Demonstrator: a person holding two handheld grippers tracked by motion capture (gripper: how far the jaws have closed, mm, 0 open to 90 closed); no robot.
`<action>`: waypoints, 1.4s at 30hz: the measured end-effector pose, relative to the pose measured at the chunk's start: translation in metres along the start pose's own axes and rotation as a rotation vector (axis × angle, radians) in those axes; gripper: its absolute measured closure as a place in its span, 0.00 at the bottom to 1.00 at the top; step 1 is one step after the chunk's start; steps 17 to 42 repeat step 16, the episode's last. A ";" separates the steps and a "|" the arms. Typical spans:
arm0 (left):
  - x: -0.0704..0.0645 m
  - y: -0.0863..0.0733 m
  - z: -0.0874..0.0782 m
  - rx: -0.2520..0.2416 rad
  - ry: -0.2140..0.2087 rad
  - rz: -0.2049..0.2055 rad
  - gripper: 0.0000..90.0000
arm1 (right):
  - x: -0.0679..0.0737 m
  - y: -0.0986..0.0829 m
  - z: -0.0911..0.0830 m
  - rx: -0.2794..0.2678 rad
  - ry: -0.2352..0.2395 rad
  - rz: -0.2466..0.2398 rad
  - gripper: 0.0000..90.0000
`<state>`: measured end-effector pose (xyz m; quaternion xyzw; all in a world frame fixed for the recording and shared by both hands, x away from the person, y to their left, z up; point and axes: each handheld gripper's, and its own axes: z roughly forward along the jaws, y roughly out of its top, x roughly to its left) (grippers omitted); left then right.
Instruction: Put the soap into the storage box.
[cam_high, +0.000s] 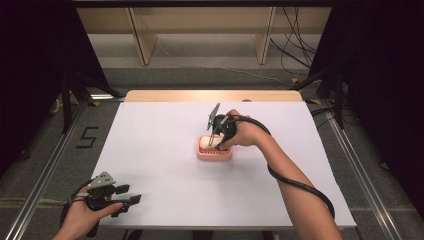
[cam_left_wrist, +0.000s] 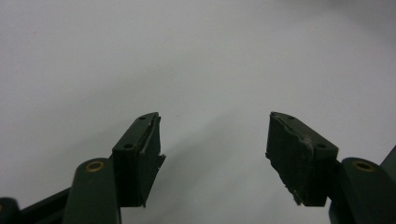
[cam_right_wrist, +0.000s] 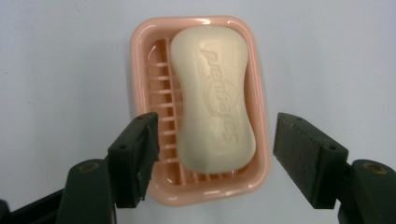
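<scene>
Soap (cam_right_wrist: 212, 100) lies in its dish (cam_right_wrist: 140, 56); right claw (cam_right_wrist: 217, 156) hangs released astride both, seemingly about to descend and clench. Left claw (cam_left_wrist: 215, 154), released, idles over bare desk (cam_high: 160, 130).

A cream soap bar (cam_right_wrist: 214, 100) lies flat in a pink slatted dish (cam_right_wrist: 144, 60), mid-table.

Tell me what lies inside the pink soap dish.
A cream soap bar with an embossed word lies in the pink soap dish, towards one side. Slatted ribs show beside it; the dish floor under the bar is covered.
</scene>
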<state>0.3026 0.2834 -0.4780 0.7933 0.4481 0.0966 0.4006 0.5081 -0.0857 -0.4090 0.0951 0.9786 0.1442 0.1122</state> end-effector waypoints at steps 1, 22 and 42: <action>0.000 0.000 0.000 -0.001 0.000 -0.001 0.39 | 0.002 -0.004 -0.002 -0.004 -0.009 0.009 0.36; 0.000 0.000 0.002 0.014 0.007 0.004 0.39 | 0.053 -0.072 -0.017 -0.119 -0.060 0.113 0.34; 0.000 0.000 0.002 0.014 0.007 0.004 0.39 | 0.053 -0.072 -0.017 -0.119 -0.060 0.113 0.34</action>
